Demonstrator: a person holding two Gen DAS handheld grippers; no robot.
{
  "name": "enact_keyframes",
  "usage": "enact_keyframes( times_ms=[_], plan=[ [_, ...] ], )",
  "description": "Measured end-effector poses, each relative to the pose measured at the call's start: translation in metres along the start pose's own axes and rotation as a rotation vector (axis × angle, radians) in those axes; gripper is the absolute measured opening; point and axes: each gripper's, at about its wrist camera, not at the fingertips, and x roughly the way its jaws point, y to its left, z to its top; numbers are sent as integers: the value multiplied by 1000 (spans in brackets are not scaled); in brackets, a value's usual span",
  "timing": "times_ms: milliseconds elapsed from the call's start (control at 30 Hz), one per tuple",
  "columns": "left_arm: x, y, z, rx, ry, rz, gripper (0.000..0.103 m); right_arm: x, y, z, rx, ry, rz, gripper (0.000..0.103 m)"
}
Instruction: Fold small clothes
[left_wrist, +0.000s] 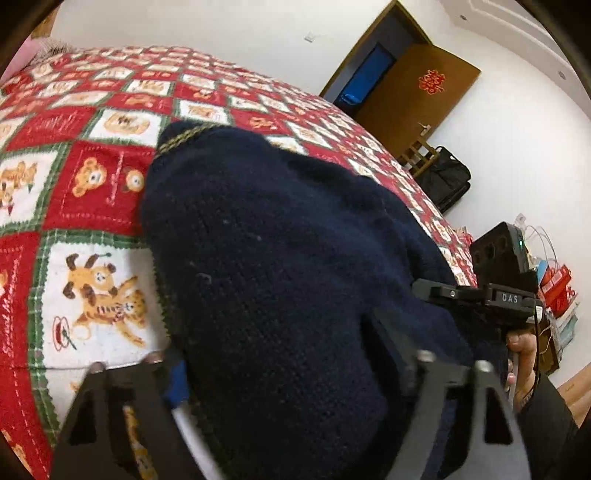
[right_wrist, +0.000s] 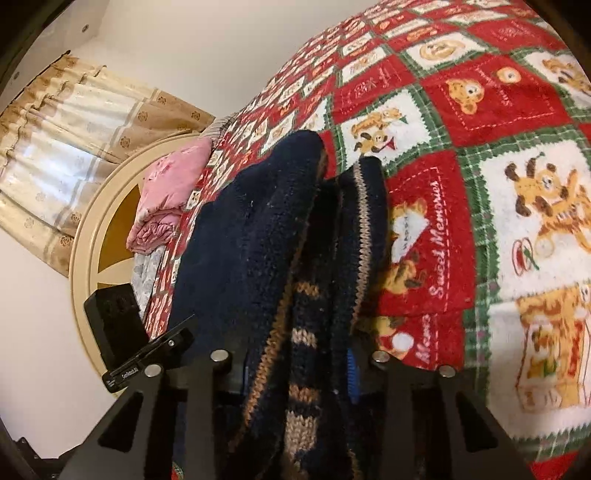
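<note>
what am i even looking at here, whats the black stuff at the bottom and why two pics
There is no robot here. A person holds a two-finger gripper in each hand, and each gripper carries a wide-angle camera looking along its fingers, so you get one picture per hand. The black shapes at the bottom are those fingers. The left gripper and the right gripper both have a dark navy knitted sweater with tan trim between their fingers. It lies on a red, white and green bear-print blanket covering a bed. Whether the pads already press on the knit is hard to tell.
</note>
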Motion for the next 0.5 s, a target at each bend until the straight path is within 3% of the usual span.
enact_keyframes(
  times_ms=[100, 167, 367, 500],
  plan=[
    [-11, -12, 0, 47, -31, 42, 48, -8, 14, -4, -6, -50, -15, 33],
    [-20, -17, 1, 52, -45, 57, 44, -15, 26, -9, -17, -84, -6, 32],
    [-57, -37, -1, 107, -97, 105, 42, -29, 57, -21, -56, -136, -1, 32],
    [-79, -39, -7, 92, -115, 105, 41, -35, 76, -32, -65, -155, 14, 31]
  ],
)
